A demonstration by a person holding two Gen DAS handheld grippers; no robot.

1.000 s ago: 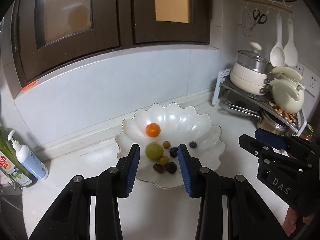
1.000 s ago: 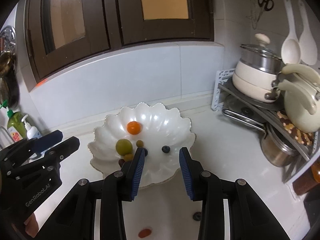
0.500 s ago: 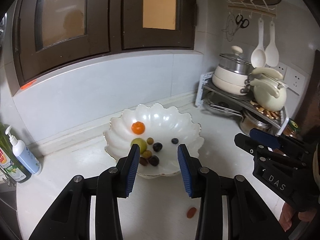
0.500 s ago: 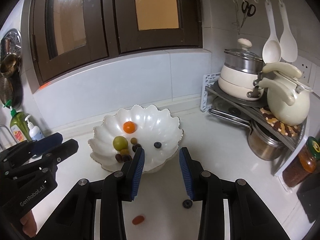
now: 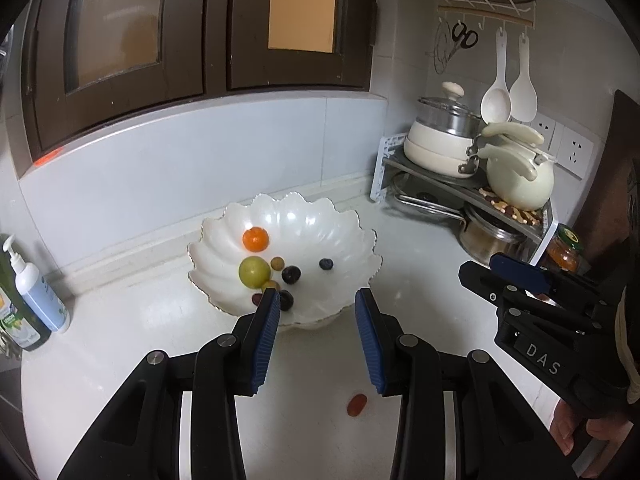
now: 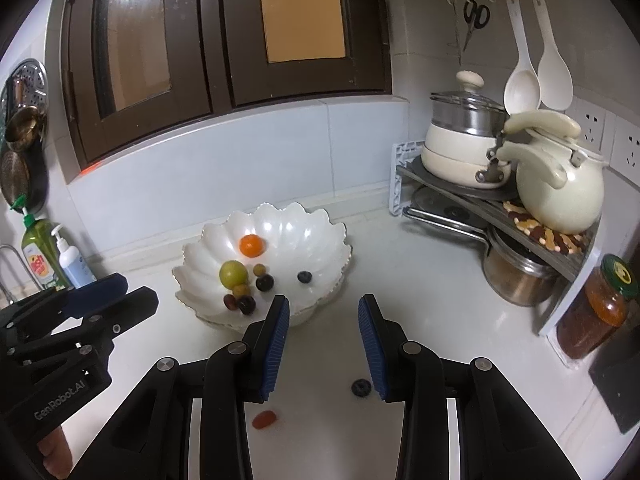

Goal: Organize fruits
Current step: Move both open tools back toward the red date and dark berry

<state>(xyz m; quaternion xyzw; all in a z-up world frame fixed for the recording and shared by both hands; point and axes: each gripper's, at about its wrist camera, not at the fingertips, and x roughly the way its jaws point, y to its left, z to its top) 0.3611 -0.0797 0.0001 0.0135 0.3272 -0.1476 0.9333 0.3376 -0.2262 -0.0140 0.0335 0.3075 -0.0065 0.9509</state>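
Note:
A white scalloped bowl stands on the white counter. In it lie an orange, a green fruit, a blueberry and several small dark and tan fruits. On the counter in front lie a small red fruit and a loose blueberry. My left gripper and my right gripper both hover in front of the bowl, open, with nothing between their fingers.
A corner rack at the right carries a pot and a cream kettle, with a steel pot below. A jar stands at the far right. Soap bottles stand at the left. Dark cabinets hang above.
Both grippers have drawn back from the bowl, which now looks smaller and farther. The red fruit and loose blueberry on the counter have come further into view. Jaw gaps are unchanged.

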